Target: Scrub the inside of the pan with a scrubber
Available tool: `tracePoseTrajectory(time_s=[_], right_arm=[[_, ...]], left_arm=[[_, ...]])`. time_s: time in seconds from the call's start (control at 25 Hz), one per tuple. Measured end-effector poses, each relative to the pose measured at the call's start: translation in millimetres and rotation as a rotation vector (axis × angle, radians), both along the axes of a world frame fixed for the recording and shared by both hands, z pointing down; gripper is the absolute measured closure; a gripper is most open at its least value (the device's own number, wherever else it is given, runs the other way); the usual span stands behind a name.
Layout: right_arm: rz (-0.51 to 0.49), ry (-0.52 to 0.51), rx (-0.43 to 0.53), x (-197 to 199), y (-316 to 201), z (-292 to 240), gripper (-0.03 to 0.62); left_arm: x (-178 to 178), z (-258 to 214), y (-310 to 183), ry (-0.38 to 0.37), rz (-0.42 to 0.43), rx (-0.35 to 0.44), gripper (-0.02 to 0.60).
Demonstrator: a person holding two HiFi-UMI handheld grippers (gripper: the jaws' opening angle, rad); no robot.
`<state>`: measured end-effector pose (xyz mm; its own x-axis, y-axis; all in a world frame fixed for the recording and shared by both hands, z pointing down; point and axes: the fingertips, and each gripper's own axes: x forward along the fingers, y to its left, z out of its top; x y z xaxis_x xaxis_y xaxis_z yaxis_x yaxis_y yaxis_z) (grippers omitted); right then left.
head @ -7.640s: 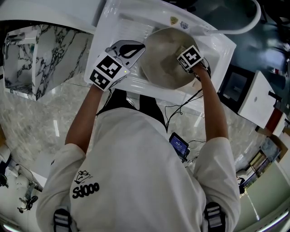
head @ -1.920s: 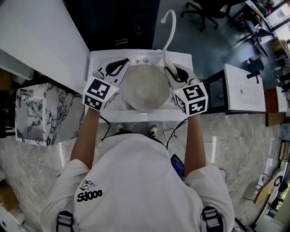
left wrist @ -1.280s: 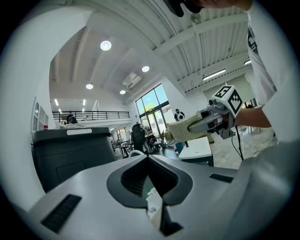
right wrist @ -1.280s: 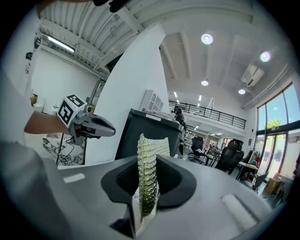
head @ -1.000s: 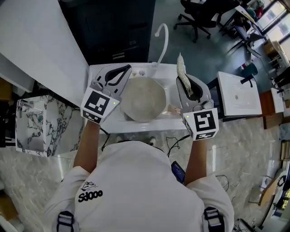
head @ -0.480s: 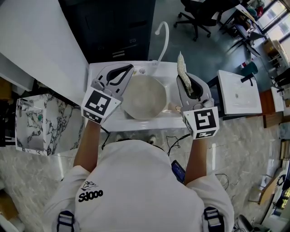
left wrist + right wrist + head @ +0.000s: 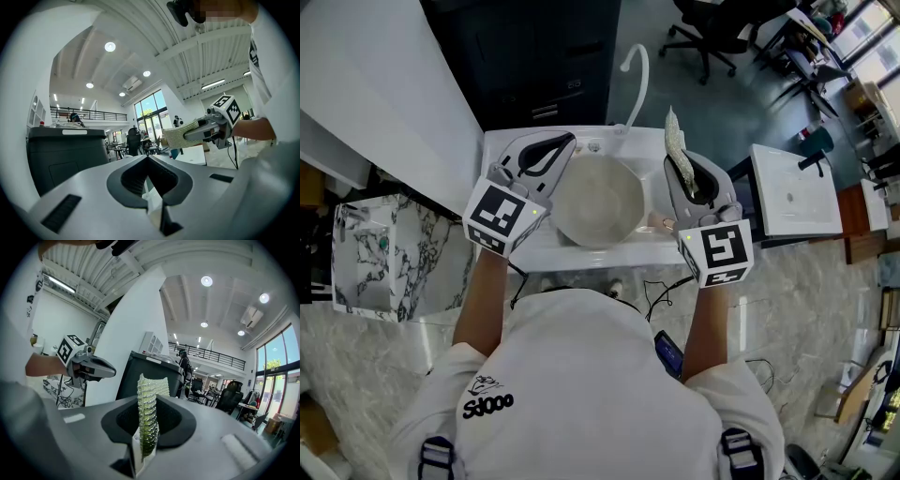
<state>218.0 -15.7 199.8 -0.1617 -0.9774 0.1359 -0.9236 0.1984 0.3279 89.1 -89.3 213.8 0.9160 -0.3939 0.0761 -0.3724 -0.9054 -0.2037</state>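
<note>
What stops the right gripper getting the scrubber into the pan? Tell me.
Probably nothing: the right gripper holds the scrubber beside the pan, whose open inside faces up, with the left gripper at its other side.

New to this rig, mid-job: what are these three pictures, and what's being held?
The head camera looks down on a person holding a hand-held gripper in each hand over a white sink. The other two pictures come from cameras riding on those grippers, looking along their jaws. A round pan sits in the sink, by the faucet. The right hand-held gripper is shut on a green-white scrubber, held beside the pan, not touching it. The left hand-held gripper is shut and empty.
</note>
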Motion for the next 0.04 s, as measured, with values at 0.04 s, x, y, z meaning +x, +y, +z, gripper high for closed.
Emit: tracePoseTrajectory(time_s=[0.04], right_arm=[[-0.002,0.000,-0.001,-0.2,0.2,0.4,0.523]], left_arm=[[0.1,-0.1,0.2,-0.001,0.000,0.000,0.575]])
